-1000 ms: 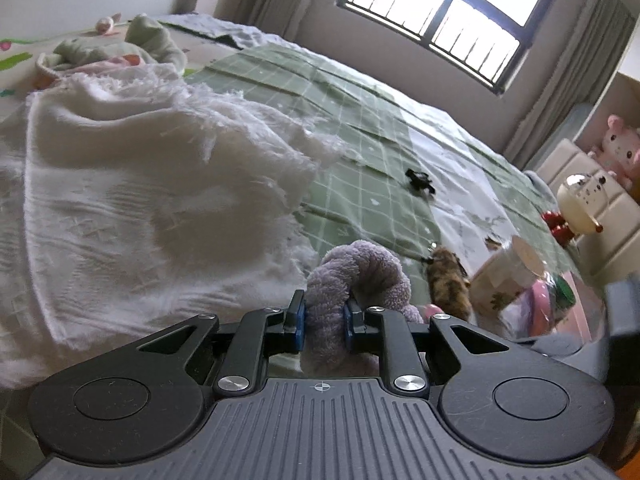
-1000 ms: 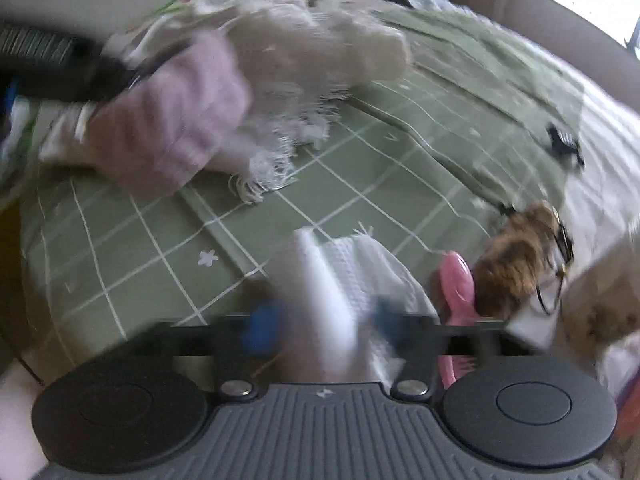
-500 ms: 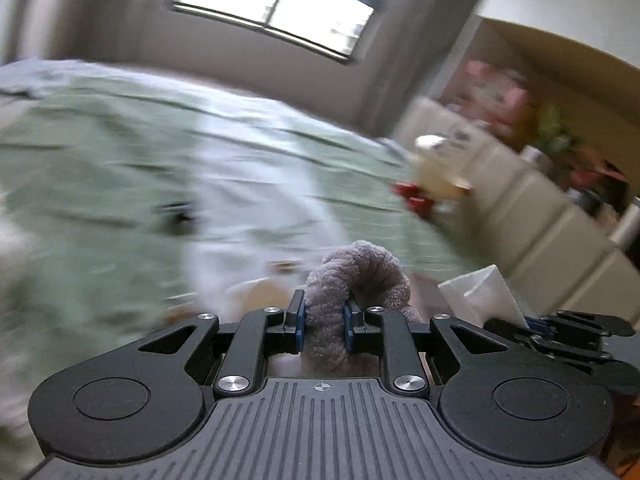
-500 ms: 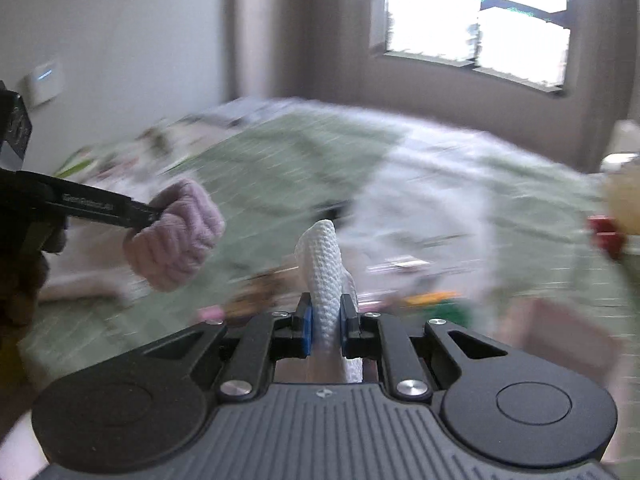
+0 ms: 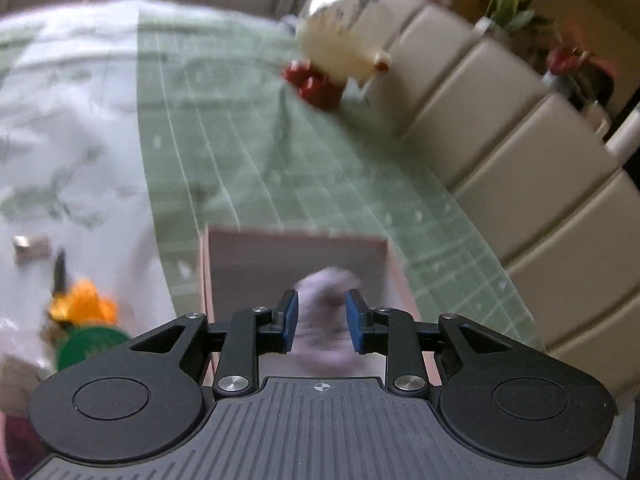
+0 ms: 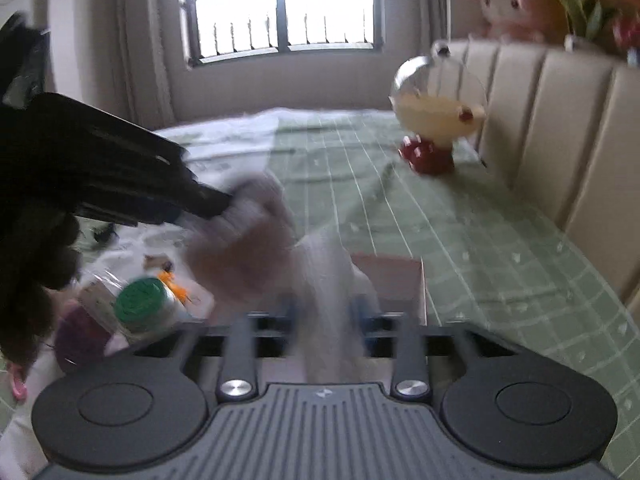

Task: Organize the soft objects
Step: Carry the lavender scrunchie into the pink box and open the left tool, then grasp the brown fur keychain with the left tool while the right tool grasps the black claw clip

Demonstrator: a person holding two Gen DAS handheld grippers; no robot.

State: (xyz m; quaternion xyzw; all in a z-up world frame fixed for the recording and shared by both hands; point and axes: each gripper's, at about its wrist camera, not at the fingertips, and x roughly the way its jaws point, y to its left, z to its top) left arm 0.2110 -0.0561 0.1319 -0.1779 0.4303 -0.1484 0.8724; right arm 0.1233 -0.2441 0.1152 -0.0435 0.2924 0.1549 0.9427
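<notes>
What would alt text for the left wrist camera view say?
The left gripper, jaws parted, has just been opening around a fuzzy lilac cloth over an open pink cardboard box on a green checked bedspread.

Mauve fuzzy towel (image 5: pixel 326 308): plush, bunched into lump, blurred, above open pink box (image 5: pixel 296 248), between parted blue pads; contact w/ pads unclear, prob. loose. In right wrist view same towel (image 6: pixel 240 256) is soft smear left of centre. White knit cloth (image 6: pixel 332 300): ribbed, hangs upright as narrow strip over box (image 6: pixel 394 276) near edge. Box: rectangular, pale pink walls, sits on green grid bedspread.
</notes>
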